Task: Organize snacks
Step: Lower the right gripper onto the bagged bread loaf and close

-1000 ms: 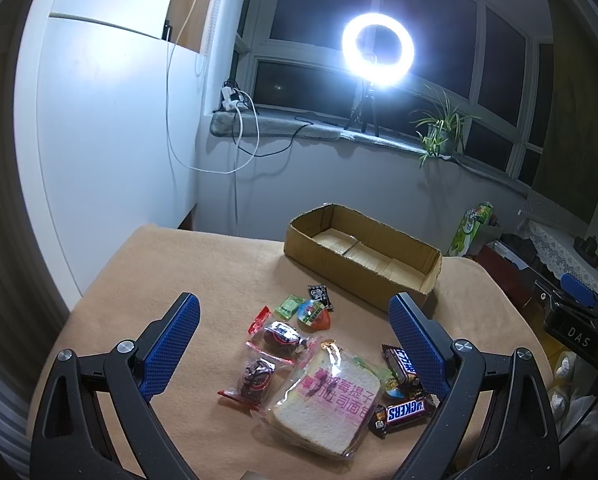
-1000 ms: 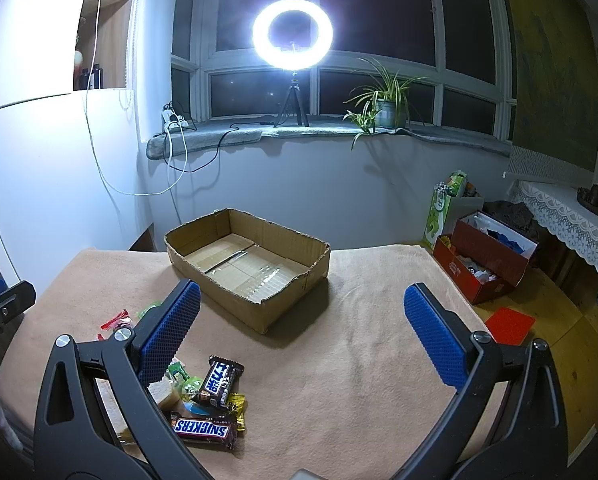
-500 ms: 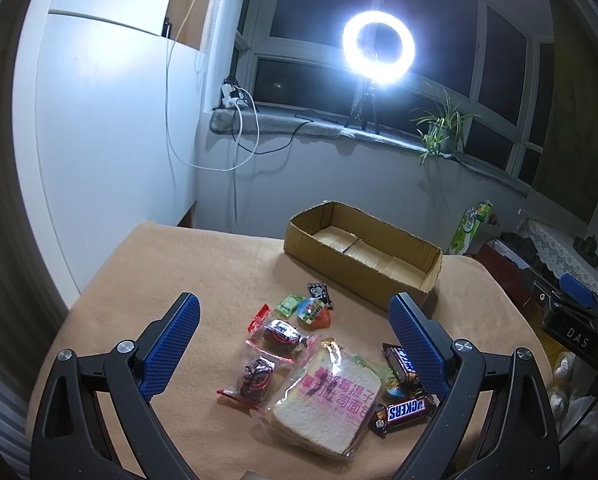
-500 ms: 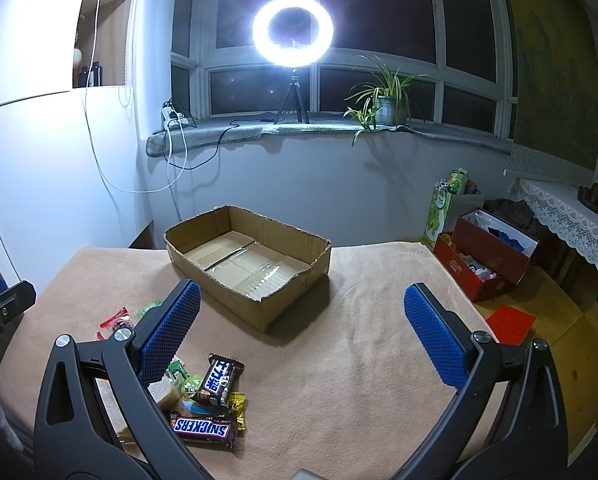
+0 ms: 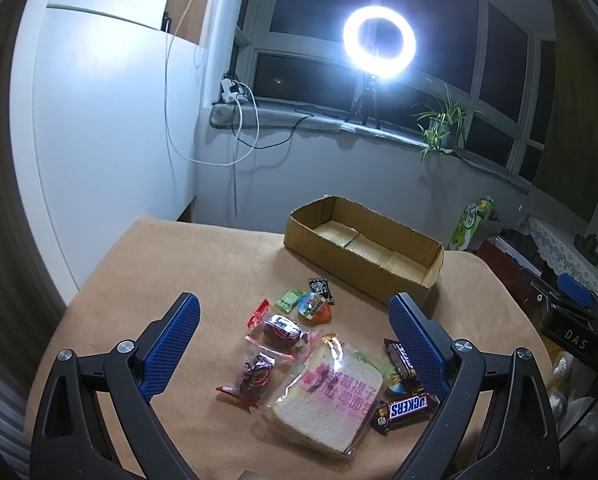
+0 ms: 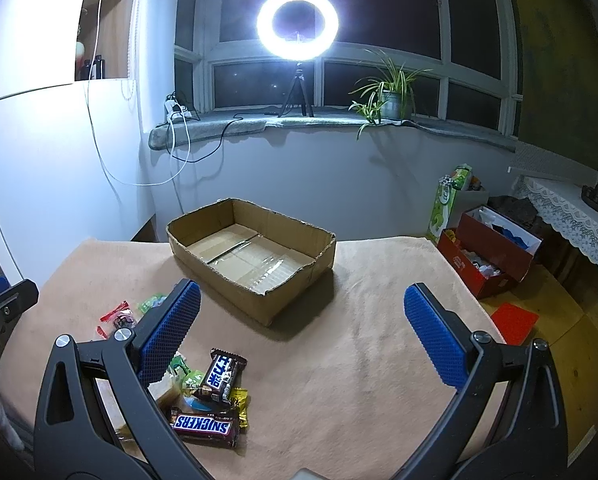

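Observation:
An open, empty cardboard box stands at the back of the tan table. Snacks lie in a loose pile in front of it: a bagged bread slice, two clear packets of dark sweets, a green candy, a Snickers bar and a second chocolate bar. My left gripper hovers open above the pile, holding nothing. My right gripper is open over bare cloth right of the pile, its left finger hiding some snacks.
The table ends close on the right, with red boxes on the floor beyond. A white wall panel stands left. A ring light and potted plant sit on the windowsill behind.

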Motion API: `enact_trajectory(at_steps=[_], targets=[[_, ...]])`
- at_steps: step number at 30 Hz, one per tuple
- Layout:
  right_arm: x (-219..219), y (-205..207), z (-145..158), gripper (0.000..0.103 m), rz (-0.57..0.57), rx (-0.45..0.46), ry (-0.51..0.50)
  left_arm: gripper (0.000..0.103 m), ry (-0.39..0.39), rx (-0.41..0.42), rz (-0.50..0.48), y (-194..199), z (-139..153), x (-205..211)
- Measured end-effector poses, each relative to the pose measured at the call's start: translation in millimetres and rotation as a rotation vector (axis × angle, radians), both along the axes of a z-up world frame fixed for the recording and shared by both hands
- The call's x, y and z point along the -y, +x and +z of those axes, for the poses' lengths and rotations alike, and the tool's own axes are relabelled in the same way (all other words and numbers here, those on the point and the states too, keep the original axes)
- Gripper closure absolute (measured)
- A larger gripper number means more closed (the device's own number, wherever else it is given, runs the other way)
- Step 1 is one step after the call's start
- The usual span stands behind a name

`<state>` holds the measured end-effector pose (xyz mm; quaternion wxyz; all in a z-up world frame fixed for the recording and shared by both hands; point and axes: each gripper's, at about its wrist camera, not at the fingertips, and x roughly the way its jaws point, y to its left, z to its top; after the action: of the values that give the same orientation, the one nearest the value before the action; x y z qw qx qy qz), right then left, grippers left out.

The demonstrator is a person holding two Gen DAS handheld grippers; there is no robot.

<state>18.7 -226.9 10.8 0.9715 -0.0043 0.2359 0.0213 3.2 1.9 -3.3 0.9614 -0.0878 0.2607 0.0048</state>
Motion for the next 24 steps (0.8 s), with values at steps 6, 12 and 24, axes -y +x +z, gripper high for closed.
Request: enact_trajectory(at_steps=[6, 12, 24], targets=[[-0.6, 4.2, -10.4, 0.0, 0.055, -0.05, 0.03, 0.008, -0.022, -0.039, -0.004, 1.7, -9.4, -4.7], [-0.6, 15.4, -28.6, 0.0, 0.167, -0.144, 0.118, 0.008, -0.068, -0.098, -0.001, -1.8, -24.8, -16.0], [-3.2, 33.0, -61.0, 0.0, 0.343, -0.352, 0.329, 0.008, -0.25, -0.25, -0.048, -8.4, -64.4, -31.0]])
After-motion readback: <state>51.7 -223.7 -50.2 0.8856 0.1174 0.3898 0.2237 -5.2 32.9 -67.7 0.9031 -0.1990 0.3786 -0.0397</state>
